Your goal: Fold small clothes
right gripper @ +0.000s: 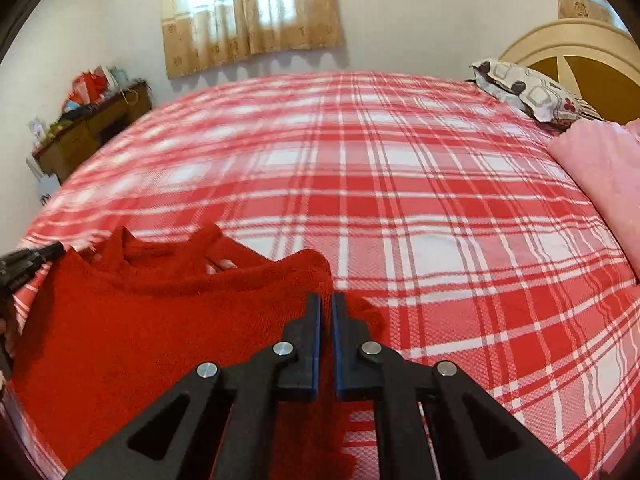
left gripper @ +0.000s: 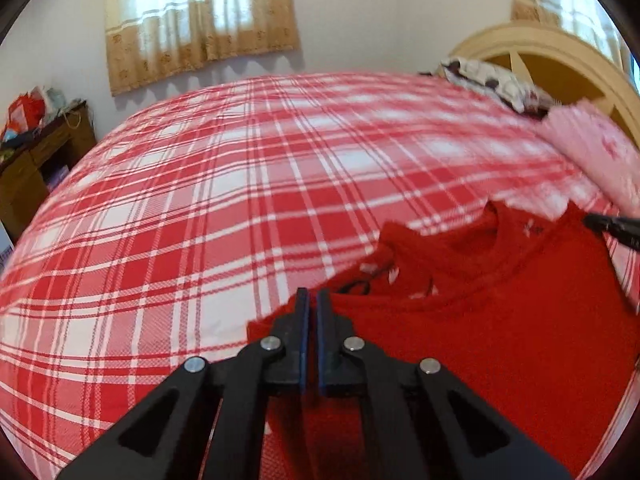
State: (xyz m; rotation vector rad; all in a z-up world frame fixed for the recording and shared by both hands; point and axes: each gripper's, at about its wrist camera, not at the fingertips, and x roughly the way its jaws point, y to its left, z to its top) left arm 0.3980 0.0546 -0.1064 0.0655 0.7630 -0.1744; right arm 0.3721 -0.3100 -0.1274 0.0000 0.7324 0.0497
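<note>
Ahead of both tools I see the plaid bed [right gripper: 400,184] lying bare and wide up to the far wall, free to cross. On my right a pink folded blanket [right gripper: 600,172] and a patterned pillow [right gripper: 524,92] crowd the headboard [right gripper: 580,44]. The red sweater [left gripper: 500,320] fills the near edge between the tools.

I see the sweater [right gripper: 132,320] lying on the bed [right gripper: 400,200] at its near edge, with my left gripper [left gripper: 313,300] at the sweater's left shoulder and my right gripper [right gripper: 326,304] at its right. Beyond the sweater, the pillow [right gripper: 528,92] rests against the headboard [right gripper: 580,44], and the cabinet [right gripper: 88,128] stands beside the bed's opposite side.
</note>
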